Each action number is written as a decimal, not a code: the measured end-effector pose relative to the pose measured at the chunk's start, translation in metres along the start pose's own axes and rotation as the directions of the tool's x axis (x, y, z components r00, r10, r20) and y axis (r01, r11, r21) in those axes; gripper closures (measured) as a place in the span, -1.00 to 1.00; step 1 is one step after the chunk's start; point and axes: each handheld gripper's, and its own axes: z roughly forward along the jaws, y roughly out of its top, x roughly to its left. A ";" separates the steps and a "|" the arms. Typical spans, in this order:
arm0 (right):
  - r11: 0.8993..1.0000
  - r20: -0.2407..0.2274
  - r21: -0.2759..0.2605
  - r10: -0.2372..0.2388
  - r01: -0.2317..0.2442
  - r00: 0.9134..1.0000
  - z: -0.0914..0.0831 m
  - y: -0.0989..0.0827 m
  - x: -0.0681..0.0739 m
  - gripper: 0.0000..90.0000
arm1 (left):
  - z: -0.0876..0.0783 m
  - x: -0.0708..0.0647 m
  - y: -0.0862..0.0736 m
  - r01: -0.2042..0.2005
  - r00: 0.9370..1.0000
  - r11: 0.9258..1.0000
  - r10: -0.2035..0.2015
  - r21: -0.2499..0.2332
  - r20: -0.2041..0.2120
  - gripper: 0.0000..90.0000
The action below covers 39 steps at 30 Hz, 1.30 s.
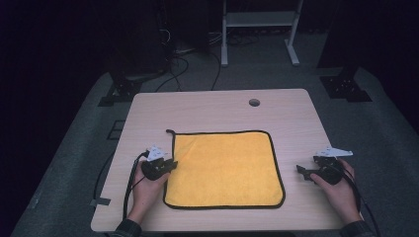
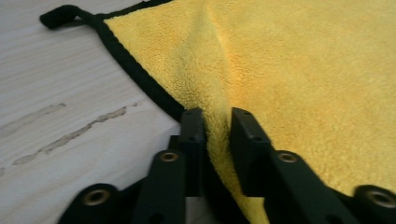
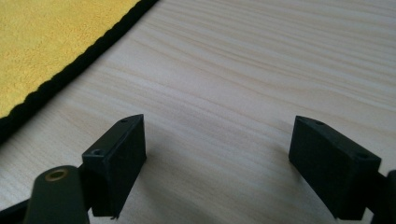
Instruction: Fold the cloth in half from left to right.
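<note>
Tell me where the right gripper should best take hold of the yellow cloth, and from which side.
Probably its black-bound right edge, approached from the right. The yellow cloth lies flat on the table, so only a pinched-up hem offers a grip, as the left gripper shows, shut on a raised fold at the left edge. The right gripper sits open on bare wood beside that edge.

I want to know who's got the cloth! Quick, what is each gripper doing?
Left gripper: closed on the cloth, pinching a fold at its edge.
Right gripper: open, holding nothing, over the table.
</note>
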 end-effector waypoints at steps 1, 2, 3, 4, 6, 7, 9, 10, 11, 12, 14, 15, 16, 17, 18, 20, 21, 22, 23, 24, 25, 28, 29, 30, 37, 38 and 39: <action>1.000 0.000 0.000 0.000 0.000 1.000 0.000 0.000 0.000 -0.61 | 0.000 0.000 0.000 0.009 1.000 1.000 -0.009 0.002 0.006 0.79; 1.000 0.000 0.000 0.000 0.000 1.000 0.000 0.000 0.000 -0.61 | 0.000 0.000 0.000 0.019 1.000 1.000 -0.019 -0.001 0.011 0.82; 1.000 0.000 0.000 0.000 0.000 1.000 0.000 0.000 0.000 -0.61 | 0.000 0.000 0.000 0.034 0.999 0.999 -0.034 -0.001 0.016 0.86; 1.000 0.000 0.000 0.000 0.000 1.000 0.000 0.000 0.000 -0.61 | 0.000 0.001 0.000 0.043 0.999 0.999 -0.043 -0.001 0.018 0.87; 1.000 -0.001 0.001 0.002 -0.002 1.000 0.000 0.000 0.000 -0.61 | 0.000 0.002 0.000 0.060 0.998 0.998 -0.060 -0.002 0.030 0.89; 1.000 -0.001 0.001 0.002 -0.002 1.000 0.000 0.000 0.000 -0.61 | 0.000 0.004 0.000 0.077 0.996 0.997 -0.077 -0.002 0.037 0.90; 1.000 -0.001 0.001 0.001 -0.001 1.000 0.000 0.000 0.000 -0.61 | -0.001 0.006 0.000 0.093 0.994 0.996 -0.093 0.006 0.053 0.90; 1.000 -0.001 0.001 0.002 -0.002 1.000 0.000 0.000 0.000 -0.61 | -0.002 0.007 0.000 0.096 0.994 0.995 -0.096 0.006 0.053 0.90; 1.000 -0.001 0.001 0.002 -0.002 1.000 0.000 0.000 0.000 -0.61 | -0.003 0.007 0.000 0.097 0.994 0.995 -0.097 0.005 0.057 0.90; 1.000 -0.001 0.001 0.002 -0.002 1.000 0.000 0.000 0.000 -0.61 | -0.004 0.008 0.001 0.099 0.993 0.995 -0.099 0.000 0.058 0.90; 1.000 -0.001 0.001 0.002 -0.002 1.000 0.000 0.000 0.000 -0.61 | -0.007 0.009 0.002 0.096 0.994 0.995 -0.095 -0.006 0.054 0.90; 1.000 -0.001 0.001 0.002 -0.002 1.000 0.000 0.000 0.000 -0.61 | -0.008 0.010 0.003 0.095 0.994 0.995 -0.094 -0.008 0.050 0.90; 1.000 -0.001 0.001 0.003 -0.003 1.000 0.000 0.000 0.000 -0.61 | -0.010 0.012 0.003 0.094 0.995 0.996 -0.094 -0.009 0.045 0.90; 1.000 -0.002 0.001 0.002 -0.002 1.000 0.000 0.000 0.000 -0.61 | -0.011 0.013 0.003 0.096 0.995 0.995 -0.096 -0.010 0.041 0.90; 1.000 -0.002 0.001 -0.001 0.001 1.000 0.000 0.000 0.000 -0.61 | -0.012 0.015 0.003 0.101 0.994 0.995 -0.101 -0.013 0.034 0.90; 1.000 -0.005 0.000 -0.003 0.003 1.000 0.000 0.000 0.000 -0.61 | -0.016 0.019 0.002 0.107 0.994 0.994 -0.107 -0.018 0.024 0.90; 1.000 -0.005 0.001 -0.003 0.003 1.000 0.000 0.000 0.000 -0.61 | -0.018 0.021 0.002 0.110 0.994 0.994 -0.110 -0.021 0.020 0.90; 1.000 -0.005 0.001 -0.003 0.003 1.000 0.000 0.000 0.000 -0.61 | -0.019 0.023 0.002 0.113 0.994 0.993 -0.112 -0.020 0.013 0.90; 1.000 -0.005 0.000 -0.005 0.005 1.000 0.000 0.000 0.000 -0.61 | -0.021 0.026 0.001 0.117 0.993 0.993 -0.117 -0.025 0.006 0.90; 1.000 -0.005 0.000 -0.004 0.004 1.000 0.000 0.000 0.000 -0.61 | -0.023 0.028 0.001 0.120 0.993 0.993 -0.120 -0.023 0.001 0.90; 1.000 -0.005 0.000 -0.005 0.005 1.000 0.000 0.000 0.000 -0.61 | -0.024 0.030 0.000 0.125 0.992 0.992 -0.125 -0.024 -0.004 0.90; 1.000 -0.006 0.001 -0.005 0.005 1.000 0.000 0.000 0.000 -0.61 | -0.028 0.036 -0.002 0.134 0.991 0.991 -0.134 -0.016 -0.017 0.90; 1.000 -0.007 0.001 -0.005 0.005 1.000 0.000 0.000 0.000 -0.61 | -0.029 0.038 -0.003 0.137 0.990 0.990 -0.137 -0.017 -0.024 0.90; 1.000 -0.007 0.001 -0.005 0.005 1.000 0.000 0.000 0.000 -0.61 | -0.030 0.039 -0.004 0.143 0.989 0.990 -0.143 -0.016 -0.029 0.90; 1.000 -0.008 0.001 -0.005 0.005 1.000 0.000 0.000 0.000 -0.62 | -0.040 0.054 -0.010 0.157 0.985 0.988 -0.157 -0.002 -0.069 0.90; 1.000 -0.008 0.001 -0.005 0.005 1.000 0.000 0.000 0.000 -0.62 | -0.042 0.056 -0.011 0.164 0.983 0.986 -0.164 -0.005 -0.080 0.90; 1.000 -0.008 0.001 -0.005 0.005 1.000 0.000 0.000 0.000 -0.62 | -0.043 0.057 -0.012 0.166 0.983 0.986 -0.165 -0.003 -0.085 0.90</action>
